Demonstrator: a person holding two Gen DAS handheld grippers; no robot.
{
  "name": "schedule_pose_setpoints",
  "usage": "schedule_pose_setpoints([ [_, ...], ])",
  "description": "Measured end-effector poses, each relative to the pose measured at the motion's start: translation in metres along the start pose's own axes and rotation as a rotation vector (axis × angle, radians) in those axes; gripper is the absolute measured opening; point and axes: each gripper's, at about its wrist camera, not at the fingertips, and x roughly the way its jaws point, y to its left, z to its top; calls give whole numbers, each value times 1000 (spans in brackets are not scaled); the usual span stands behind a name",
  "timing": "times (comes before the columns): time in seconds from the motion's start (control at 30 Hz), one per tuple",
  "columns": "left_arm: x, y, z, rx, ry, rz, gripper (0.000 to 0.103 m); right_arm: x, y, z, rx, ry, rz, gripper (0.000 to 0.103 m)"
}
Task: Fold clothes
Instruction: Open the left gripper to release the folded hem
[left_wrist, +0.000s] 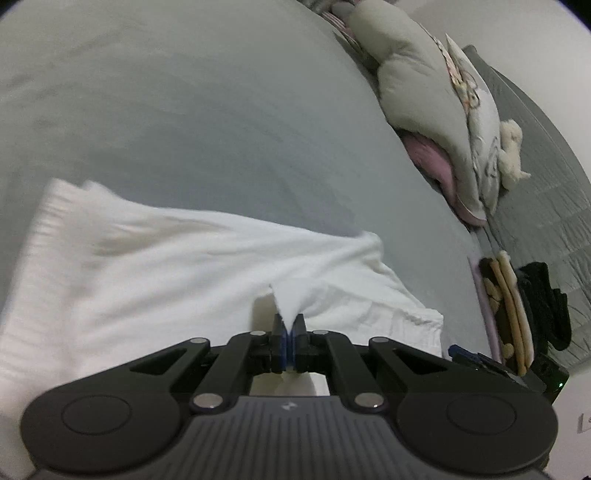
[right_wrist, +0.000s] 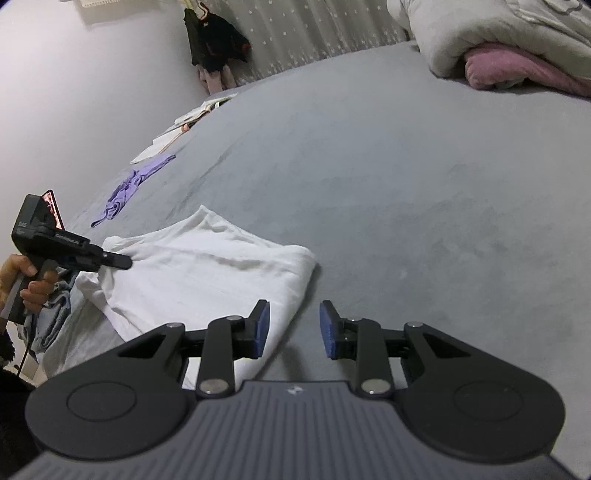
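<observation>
While the left tool (left_wrist: 288, 334) is clamped on a pinched-up peak of the white garment (left_wrist: 166, 273), the right tool (right_wrist: 294, 328) stands with its blue pads (right_wrist: 262, 325) spread apart and nothing between them. The white garment lies partly folded on the grey bed sheet (right_wrist: 406, 184), rumpled, with one folded edge nearest the right tool; that tool's left finger overlaps the garment's near edge, while its right finger is over bare sheet just beside the garment. From the right wrist view, the left tool meets the garment at its far left corner, where the cloth is lifted off the sheet, and a bare hand (right_wrist: 26, 280) grips that tool's handle. Below that corner of the garment, a light blue denim-like piece (right_wrist: 51, 317) hangs at the bed's edge. Beyond the garment, well apart from it, a lilac garment (right_wrist: 129, 188) lies crumpled on the sheet, and farther still lie flat pale items (right_wrist: 177, 129) near the wall. A dark garment (right_wrist: 214, 40) hangs before a pale starred curtain (right_wrist: 314, 29). Far across the sheet from the white garment a rolled grey duvet (left_wrist: 424, 103) sits over pink bedding (right_wrist: 517, 70). Motion blur softens the garment's far edge in the left wrist view.
</observation>
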Motion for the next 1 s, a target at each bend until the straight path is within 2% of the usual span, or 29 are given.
schedule_pose_setpoints([
  [0.2, -25, 28, 7, -28, -50, 39, 1, 14, 8, 0, 3, 42, -4, 33],
  [0.47, -35, 37, 7, -3, -66, 162, 4, 26, 18, 3, 10, 57, -1, 33],
  [0.57, -44, 49, 9, -74, -70, 99, 7, 29, 18, 5, 14, 64, 1, 33],
  [0.67, -49, 60, 8, -128, -62, 36, 28, 30, 19, 5, 15, 66, 4, 35],
  [0.73, -49, 59, 5, -134, -56, -5, 29, 31, 20, 6, 15, 68, 6, 36],
  [0.8, -48, 56, 3, -121, -55, -9, 29, 32, 21, 6, 19, 69, 10, 37],
  [0.93, -51, 34, -1, -34, -92, 67, 29, 35, 20, 6, 52, 77, 37, 38],
  [0.97, -51, 25, -2, 1, -105, 82, 31, 36, 19, 6, 69, 78, 41, 38],
  [1.0, -50, 15, -5, 52, -115, 112, 38, 37, 17, 6, 91, 79, 45, 38],
])
